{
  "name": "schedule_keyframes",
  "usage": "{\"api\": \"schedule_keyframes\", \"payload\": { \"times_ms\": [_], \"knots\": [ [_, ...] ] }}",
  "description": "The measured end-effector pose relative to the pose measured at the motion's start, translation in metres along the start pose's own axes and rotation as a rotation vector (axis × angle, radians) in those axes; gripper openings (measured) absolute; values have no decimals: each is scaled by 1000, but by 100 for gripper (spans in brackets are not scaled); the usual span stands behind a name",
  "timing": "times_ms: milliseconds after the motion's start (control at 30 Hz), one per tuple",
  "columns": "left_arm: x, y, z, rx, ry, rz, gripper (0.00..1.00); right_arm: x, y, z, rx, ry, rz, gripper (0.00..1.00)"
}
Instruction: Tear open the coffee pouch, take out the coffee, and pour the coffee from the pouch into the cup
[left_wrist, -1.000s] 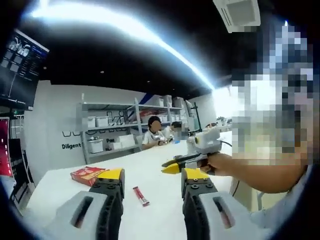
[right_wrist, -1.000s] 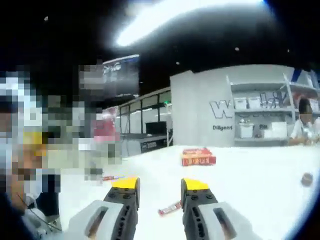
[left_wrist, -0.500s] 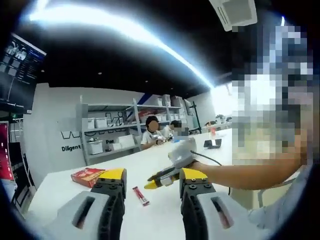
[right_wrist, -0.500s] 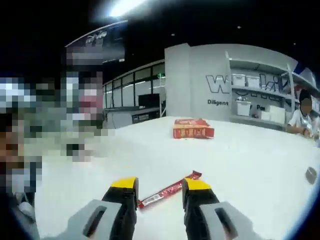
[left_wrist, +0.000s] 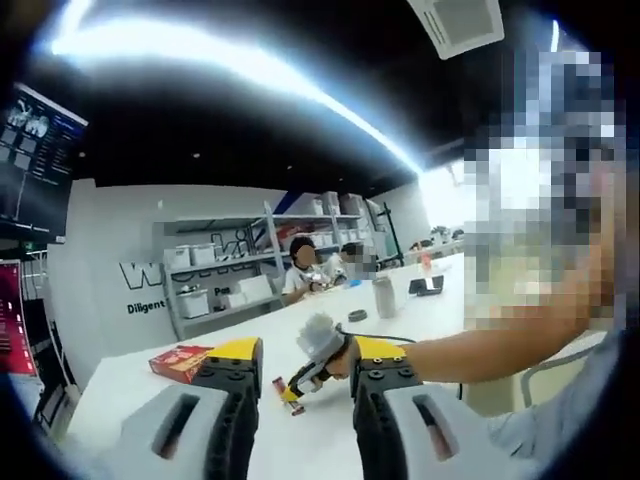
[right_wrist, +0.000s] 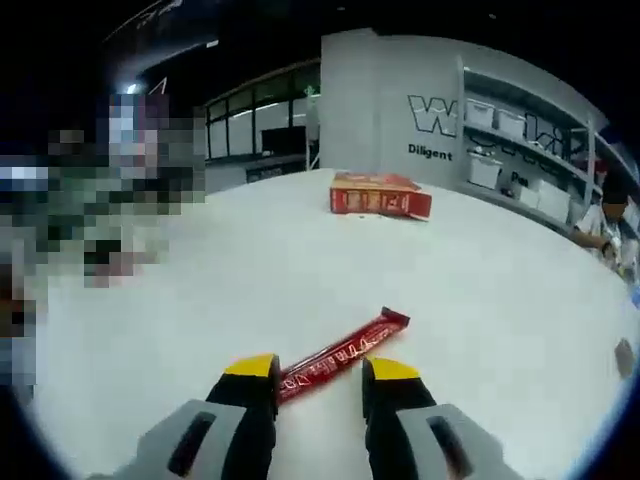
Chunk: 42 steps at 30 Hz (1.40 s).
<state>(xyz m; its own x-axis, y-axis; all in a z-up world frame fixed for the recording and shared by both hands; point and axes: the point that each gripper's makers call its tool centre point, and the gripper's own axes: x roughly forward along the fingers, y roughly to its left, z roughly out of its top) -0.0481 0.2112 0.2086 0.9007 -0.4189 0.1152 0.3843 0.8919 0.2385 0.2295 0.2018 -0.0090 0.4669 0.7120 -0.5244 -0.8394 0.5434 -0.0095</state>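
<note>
**Pouch between the right jaws**

In the right gripper view, the red coffee pouch (right_wrist: 343, 353) lies flat on the white table (right_wrist: 500, 300), its lower-left end between the spread jaws of the right gripper (right_wrist: 320, 372). The left gripper (left_wrist: 300, 352) is spread too, held above the table.

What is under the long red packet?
The red packet lies flat on the bare white table, apart from the red box. Its near end runs between the right tool's open jaws. Anything beneath the packet itself is hidden.

We're in some office-lab space: storage shelves (left_wrist: 235, 270) mid-frame, big white table (right_wrist: 500, 300), wall monitor (left_wrist: 35, 145) upper left.
</note>
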Motion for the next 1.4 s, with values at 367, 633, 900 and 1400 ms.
{"api": "schedule_keyframes", "payload": {
  "times_ms": [367, 633, 900, 1400],
  "knots": [
    [3, 3, -8, 21, 19, -5, 32, -1, 14, 4, -238, 24, 22, 7],
    [0, 8, -5, 25, 16, 8, 31, -19, 34, -4, -203, 1, 151, 14],
    [-1, 12, -6, 24, 13, 17, 31, -10, 32, -11, -251, -6, 140, 16],
    [2, 15, -8, -50, -16, 20, 38, -108, 85, 65, -193, -510, 177, 8]
  ]
}}
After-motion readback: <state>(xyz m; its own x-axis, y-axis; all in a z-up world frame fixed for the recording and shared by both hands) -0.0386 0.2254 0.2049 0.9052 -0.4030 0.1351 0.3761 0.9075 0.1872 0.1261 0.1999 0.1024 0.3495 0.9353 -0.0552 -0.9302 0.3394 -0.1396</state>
